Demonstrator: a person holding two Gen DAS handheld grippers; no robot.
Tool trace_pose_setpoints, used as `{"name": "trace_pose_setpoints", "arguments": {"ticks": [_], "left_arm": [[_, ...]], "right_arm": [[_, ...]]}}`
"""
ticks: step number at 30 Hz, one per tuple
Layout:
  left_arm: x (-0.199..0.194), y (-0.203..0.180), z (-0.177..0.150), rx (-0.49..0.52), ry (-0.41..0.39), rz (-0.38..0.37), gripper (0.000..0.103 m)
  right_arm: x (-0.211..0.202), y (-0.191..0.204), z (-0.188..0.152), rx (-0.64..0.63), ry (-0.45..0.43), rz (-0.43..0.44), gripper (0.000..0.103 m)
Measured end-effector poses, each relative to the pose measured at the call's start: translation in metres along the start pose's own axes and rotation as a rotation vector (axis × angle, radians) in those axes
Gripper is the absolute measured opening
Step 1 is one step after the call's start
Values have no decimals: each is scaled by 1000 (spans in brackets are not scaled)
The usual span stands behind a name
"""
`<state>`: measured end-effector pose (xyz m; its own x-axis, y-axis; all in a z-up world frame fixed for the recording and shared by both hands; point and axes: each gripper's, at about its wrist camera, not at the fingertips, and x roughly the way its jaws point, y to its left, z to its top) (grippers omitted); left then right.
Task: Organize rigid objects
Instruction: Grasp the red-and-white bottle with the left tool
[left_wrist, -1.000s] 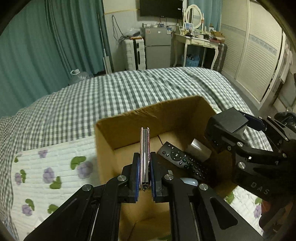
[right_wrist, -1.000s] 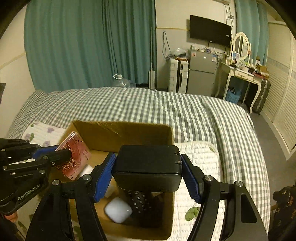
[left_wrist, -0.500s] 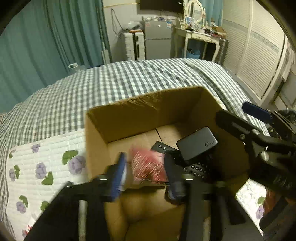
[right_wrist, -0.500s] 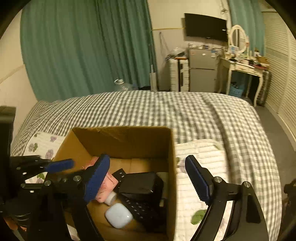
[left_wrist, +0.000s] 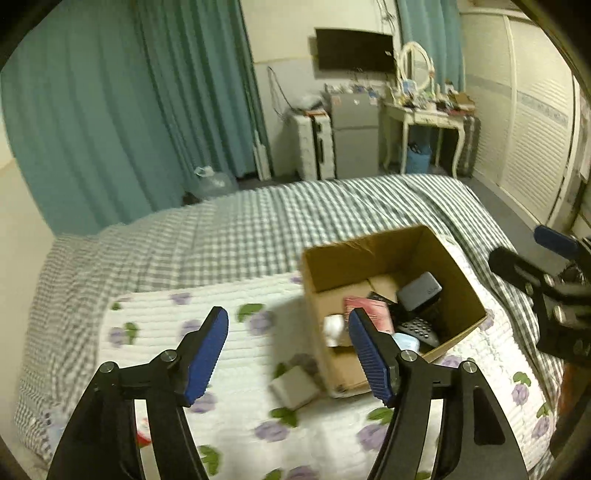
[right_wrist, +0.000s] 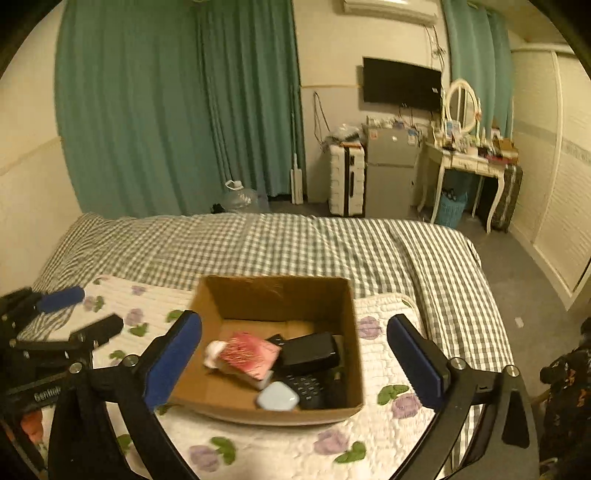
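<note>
Left wrist view: left gripper (left_wrist: 288, 349) jaws spread wide, nothing between them, hovering above the floral quilt (left_wrist: 229, 354) just left of the cardboard box (left_wrist: 461, 273). Box sits open on the quilt, right of centre. Inside it: red patterned case (left_wrist: 369, 314) near the middle, black charger brick (left_wrist: 419, 293) right of the case, black remote (left_wrist: 419, 328) toward the box's near-right corner, a pale blue pod (left_wrist: 406, 339) at the near wall, a white round thing (left_wrist: 334, 325) on the box's left side, too blurred to name. Small grey block (left_wrist: 293, 386) lies on the quilt outside the box, just beside its near-left corner. Right gripper (left_wrist: 546, 269) shows at the far right of the box, blurred, empty as far as visible.

Right wrist view: right gripper (right_wrist: 293, 356) jaws wide apart, holding nothing, framing the box (right_wrist: 273, 295) from above and in front. In the box: red case (right_wrist: 249, 354) lying tilted at centre, charger brick (right_wrist: 308, 352) touching its right side, remote (right_wrist: 310, 391) under the brick toward the near wall, blue pod (right_wrist: 277, 397) at the near wall beside the remote, white thing (right_wrist: 213, 352) left of the case. Left gripper (right_wrist: 79, 314) left of the box over the quilt (right_wrist: 280, 446), fingers parted. Checked bedspread (right_wrist: 295, 243) beyond the box.
</note>
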<state>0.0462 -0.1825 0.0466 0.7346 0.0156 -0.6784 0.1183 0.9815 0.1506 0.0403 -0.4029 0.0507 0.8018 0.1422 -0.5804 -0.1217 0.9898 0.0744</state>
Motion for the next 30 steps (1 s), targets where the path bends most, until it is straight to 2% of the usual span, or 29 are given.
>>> {"name": "trace_pose_setpoints", "arguments": {"ticks": [5,12,13,18,22,26,30], "left_arm": [[-28,46,-13,-25,-31,38,72],[-26,109,-45,-67,-40,122,72],[-20,118,-54,-75,-29,141,72],[17,155,-99,-127,25,136,72],[51,174,-126,-138,88,135,72],[79,186,-146,-136,150,86,72],[107,185,-167,-90,242,74,72]], "right_arm": [[-27,53,-7,-75,-10,19,103],[-28,116,-32,-126,3,57,103],[-24,125,-38,-134,9,58,103],[1,151,-56,-130,32,81,103],[26,171,-74,-138,59,150,103],[52,194,-91,-175,106,185,103],[78,216,-107,-226,146,197,103]]}}
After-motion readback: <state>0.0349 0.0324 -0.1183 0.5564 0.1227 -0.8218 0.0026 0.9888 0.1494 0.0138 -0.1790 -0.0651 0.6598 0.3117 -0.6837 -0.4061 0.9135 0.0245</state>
